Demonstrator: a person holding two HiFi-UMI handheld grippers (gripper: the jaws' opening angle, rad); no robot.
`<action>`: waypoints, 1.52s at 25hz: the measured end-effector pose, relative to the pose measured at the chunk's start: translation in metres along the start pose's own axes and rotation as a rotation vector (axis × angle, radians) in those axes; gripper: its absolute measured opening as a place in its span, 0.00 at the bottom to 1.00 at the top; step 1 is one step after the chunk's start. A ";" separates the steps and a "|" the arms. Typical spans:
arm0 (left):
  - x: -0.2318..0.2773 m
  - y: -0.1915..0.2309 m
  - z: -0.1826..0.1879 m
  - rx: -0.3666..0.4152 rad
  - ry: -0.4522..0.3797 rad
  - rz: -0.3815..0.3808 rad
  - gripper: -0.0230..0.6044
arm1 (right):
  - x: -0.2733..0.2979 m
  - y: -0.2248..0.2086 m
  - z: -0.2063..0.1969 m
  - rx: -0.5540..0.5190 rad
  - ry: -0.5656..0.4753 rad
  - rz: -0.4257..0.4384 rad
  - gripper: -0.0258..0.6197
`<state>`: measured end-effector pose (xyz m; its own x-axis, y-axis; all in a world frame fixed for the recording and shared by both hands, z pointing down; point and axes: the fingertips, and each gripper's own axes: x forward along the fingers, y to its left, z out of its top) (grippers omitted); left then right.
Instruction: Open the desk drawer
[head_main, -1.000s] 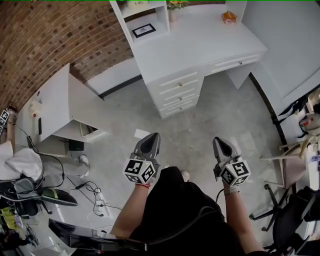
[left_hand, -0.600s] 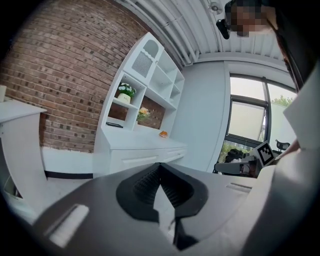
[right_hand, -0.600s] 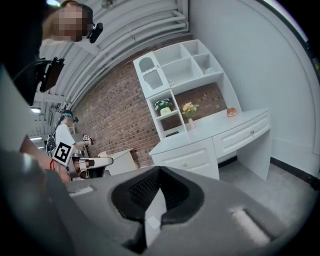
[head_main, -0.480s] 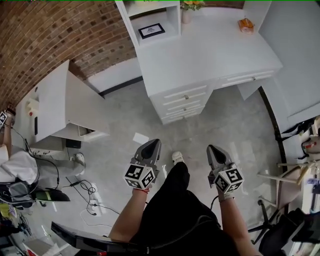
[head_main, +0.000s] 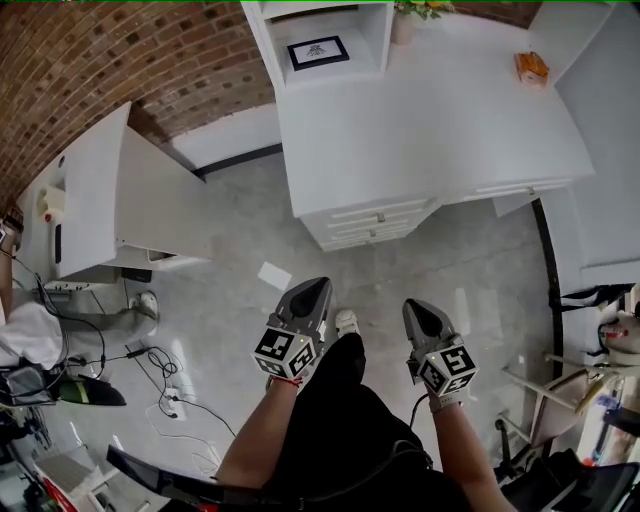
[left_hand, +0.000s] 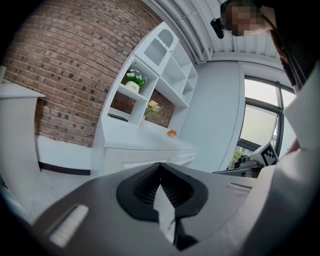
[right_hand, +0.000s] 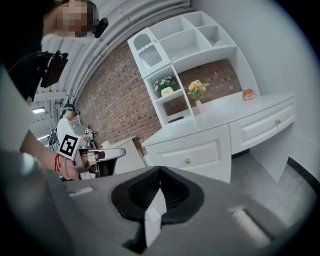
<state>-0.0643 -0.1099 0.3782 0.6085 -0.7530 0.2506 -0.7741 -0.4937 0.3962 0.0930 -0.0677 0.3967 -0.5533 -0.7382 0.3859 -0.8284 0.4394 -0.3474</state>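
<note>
The white desk (head_main: 430, 110) stands ahead against the brick wall. A stack of shut drawers (head_main: 368, 222) with small knobs is under its left part, and a long shut drawer (head_main: 510, 187) runs to the right. My left gripper (head_main: 312, 293) and right gripper (head_main: 416, 314) are held low in front of me, both shut and empty, well short of the desk. In the right gripper view the knobbed drawer front (right_hand: 188, 150) and the long drawer (right_hand: 267, 125) face my right gripper (right_hand: 159, 171). The left gripper (left_hand: 160, 166) points at the desk's side (left_hand: 131, 159).
A shelf unit on the desk holds a framed picture (head_main: 317, 51) and flowers (head_main: 420, 8). An orange thing (head_main: 531, 67) lies at the desk's far right. A white cabinet (head_main: 100, 195) stands at left, with cables (head_main: 170, 400) and a paper scrap (head_main: 273, 275) on the floor. Chair legs (head_main: 560, 385) are at right.
The desk has come nearer and slid to the right and down in the head view as the person steps toward it. Both grippers stay shut in front of the body.
</note>
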 end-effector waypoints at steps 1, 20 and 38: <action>0.006 0.003 0.000 -0.004 0.002 0.003 0.04 | 0.008 -0.003 0.001 -0.004 0.011 0.003 0.04; 0.098 0.047 -0.043 -0.040 -0.029 0.001 0.04 | 0.154 -0.078 -0.013 -0.097 -0.030 -0.016 0.09; 0.172 0.065 -0.087 0.057 -0.081 -0.044 0.04 | 0.218 -0.108 -0.017 -0.093 -0.245 -0.083 0.17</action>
<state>0.0051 -0.2334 0.5239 0.6281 -0.7613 0.1609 -0.7568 -0.5496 0.3537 0.0600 -0.2670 0.5330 -0.4553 -0.8703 0.1878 -0.8806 0.4091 -0.2393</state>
